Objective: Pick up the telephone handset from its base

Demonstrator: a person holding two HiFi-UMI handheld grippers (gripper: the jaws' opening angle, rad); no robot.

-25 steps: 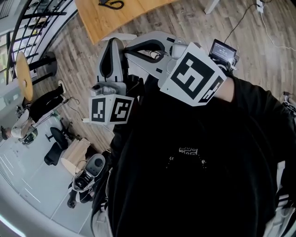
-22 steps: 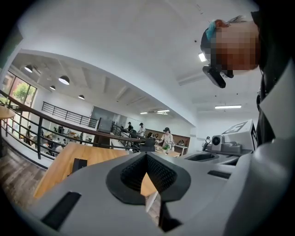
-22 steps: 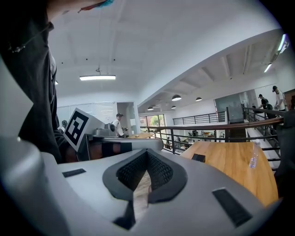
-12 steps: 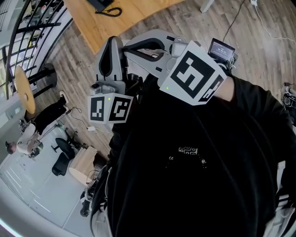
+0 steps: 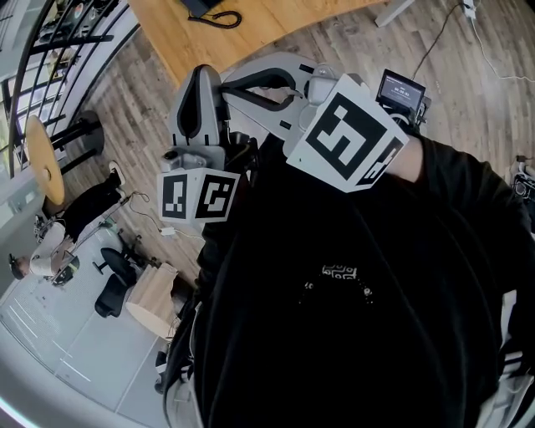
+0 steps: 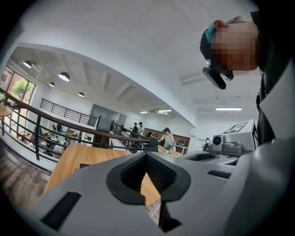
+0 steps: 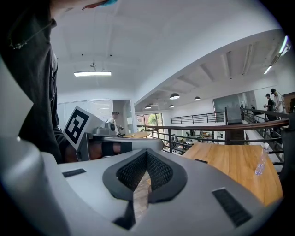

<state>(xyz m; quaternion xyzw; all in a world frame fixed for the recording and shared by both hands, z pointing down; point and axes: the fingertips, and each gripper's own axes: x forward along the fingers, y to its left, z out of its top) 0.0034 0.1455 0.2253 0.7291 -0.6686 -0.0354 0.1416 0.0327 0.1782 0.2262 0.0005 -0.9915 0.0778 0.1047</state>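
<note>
Left claw (image 6: pixel 146 156) and right claw (image 7: pixel 147 153) are held pressed together, empty, because the telephone (image 5: pixel 209 8) on the desk (image 5: pixel 251 33) is judged well apart.

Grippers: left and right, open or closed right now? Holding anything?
Left gripper: closed, holding nothing.
Right gripper: closed, holding nothing.

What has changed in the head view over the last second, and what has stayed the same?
The background slid: the wooden table now stretches further right along the top edge, and the telephone on it shows slightly more. Nothing was taken hold of or let go. The left gripper and right gripper keep their places in view, both shut and empty.
</note>
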